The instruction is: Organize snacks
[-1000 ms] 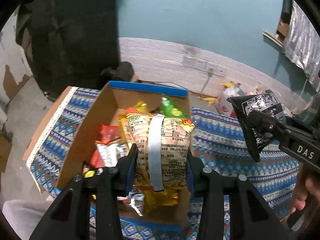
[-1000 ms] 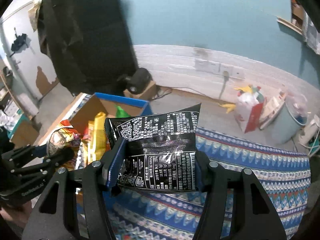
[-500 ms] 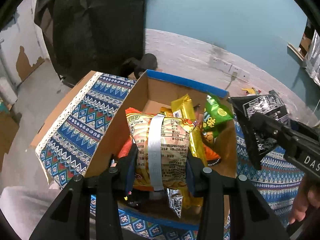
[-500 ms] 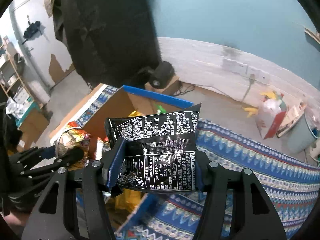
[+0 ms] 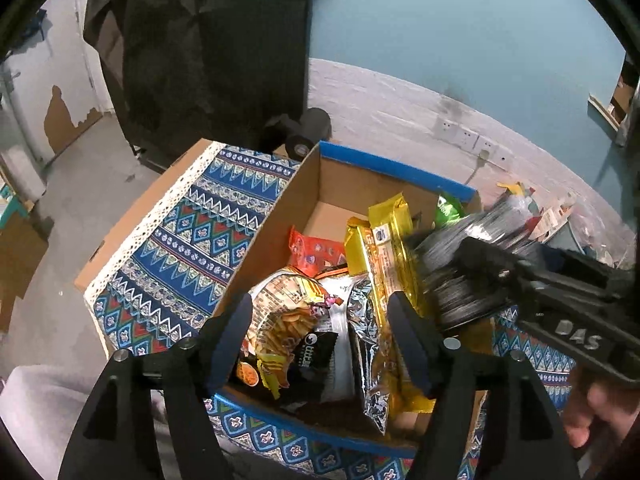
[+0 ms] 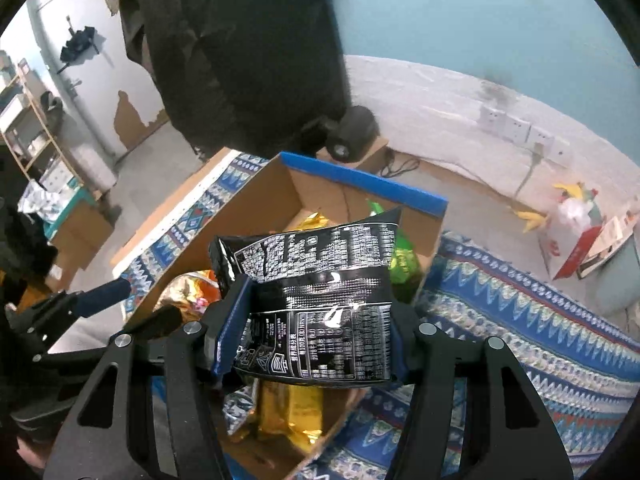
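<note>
While left gripper (image 5: 320, 336) just opened, empty, over one box (image 5: 276, 220), right gripper (image 6: 312, 336) clamps one black packet (image 6: 316, 292).

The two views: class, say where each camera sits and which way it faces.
Left wrist: on the left claw, looking down into the box; its open fingers and a hand show.
Right wrist: on the right claw, facing down at the box, gripping the black bag.
Shared: box, snacks, tablecloth, each other's claw.
</note>
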